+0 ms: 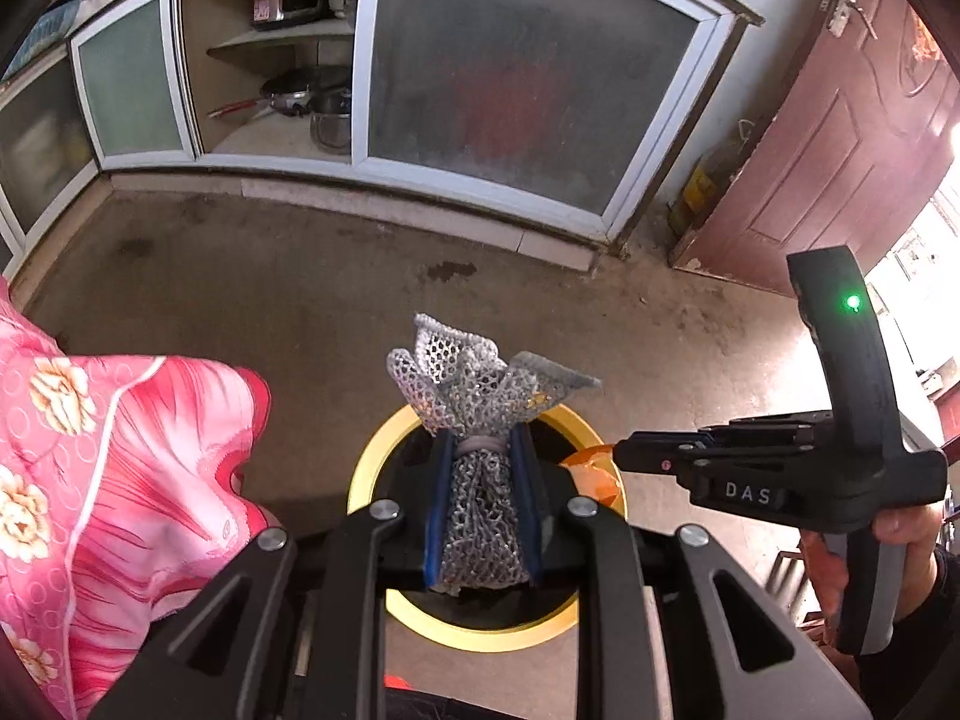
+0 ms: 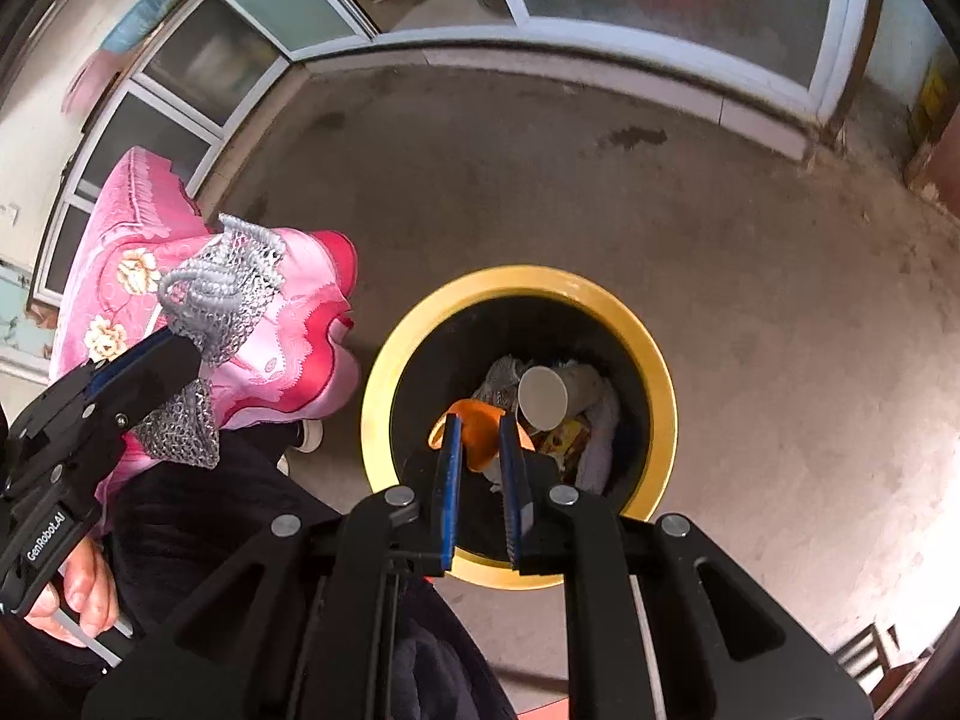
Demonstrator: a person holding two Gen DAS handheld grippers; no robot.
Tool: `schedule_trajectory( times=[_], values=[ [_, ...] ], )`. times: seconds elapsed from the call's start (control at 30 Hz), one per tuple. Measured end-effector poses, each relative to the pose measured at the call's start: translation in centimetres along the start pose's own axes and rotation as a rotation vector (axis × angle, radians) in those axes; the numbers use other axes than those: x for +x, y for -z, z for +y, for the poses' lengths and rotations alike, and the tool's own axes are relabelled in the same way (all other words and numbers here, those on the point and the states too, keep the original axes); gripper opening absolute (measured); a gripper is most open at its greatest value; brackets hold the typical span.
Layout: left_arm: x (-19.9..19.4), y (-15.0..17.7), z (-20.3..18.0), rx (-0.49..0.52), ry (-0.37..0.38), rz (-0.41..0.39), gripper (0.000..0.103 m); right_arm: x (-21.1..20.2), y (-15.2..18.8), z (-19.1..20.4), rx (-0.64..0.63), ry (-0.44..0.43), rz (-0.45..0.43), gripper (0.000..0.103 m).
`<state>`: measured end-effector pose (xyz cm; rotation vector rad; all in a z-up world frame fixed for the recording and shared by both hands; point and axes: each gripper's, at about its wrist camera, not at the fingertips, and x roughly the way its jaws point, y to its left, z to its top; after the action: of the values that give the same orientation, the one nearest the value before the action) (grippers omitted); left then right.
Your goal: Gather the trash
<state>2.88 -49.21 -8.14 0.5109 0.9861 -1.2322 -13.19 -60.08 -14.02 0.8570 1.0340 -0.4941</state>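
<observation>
While bin (image 2: 654, 372) holds cup (image 2: 542, 398), left tongs (image 1: 485, 495) grip mesh (image 1: 474, 396).

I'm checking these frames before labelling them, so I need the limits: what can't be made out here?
- Left wrist view: the inside of the yellow-rimmed black trash bin is hidden by the left gripper and the grey foam mesh sleeve it grips.
- Right wrist view: the orange peel is partly covered by the right gripper; contact unclear.
- Both views: items behind the frosted glass cabinet door are blurred.
</observation>
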Motion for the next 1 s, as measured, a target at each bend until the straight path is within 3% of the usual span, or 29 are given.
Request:
schedule_trajectory(
  times=[0.1,0.13,0.17,0.2,0.23,0.27,0.63,1.0],
  values=[
    [0.6,0.1,0.1,-0.008,0.008,0.012,0.024,0.8,0.0,-0.5,0.015,0.006,0.028,0.013],
    [0.7,0.2,0.3,-0.017,0.019,0.015,0.038,1.1,-0.1,-0.7,0.012,0.013,0.044,0.017],
    [0.8,0.3,0.5,-0.027,0.032,0.019,0.058,1.2,0.0,-0.9,0.018,0.026,0.042,0.032],
    [0.8,0.5,0.6,-0.037,0.021,0.011,0.068,1.2,0.1,-1.1,0.026,0.028,0.034,0.047],
    [0.8,0.6,0.8,-0.042,0.01,0.004,0.08,1.0,0.2,-1.3,0.043,0.019,0.02,0.074],
    [0.7,0.6,1.0,-0.047,0.004,0.001,0.082,0.8,0.4,-1.8,0.07,0.011,0.005,0.076],
    [-1.3,0.5,3.6,-0.145,0.0,-0.016,0.082,-1.3,1.8,-4.2,0.118,0.101,-0.019,0.068],
    [-7.5,1.4,4.4,-0.151,0.006,-0.134,0.083,-5.7,2.8,0.3,0.001,0.25,-0.236,0.067]
  ],
)
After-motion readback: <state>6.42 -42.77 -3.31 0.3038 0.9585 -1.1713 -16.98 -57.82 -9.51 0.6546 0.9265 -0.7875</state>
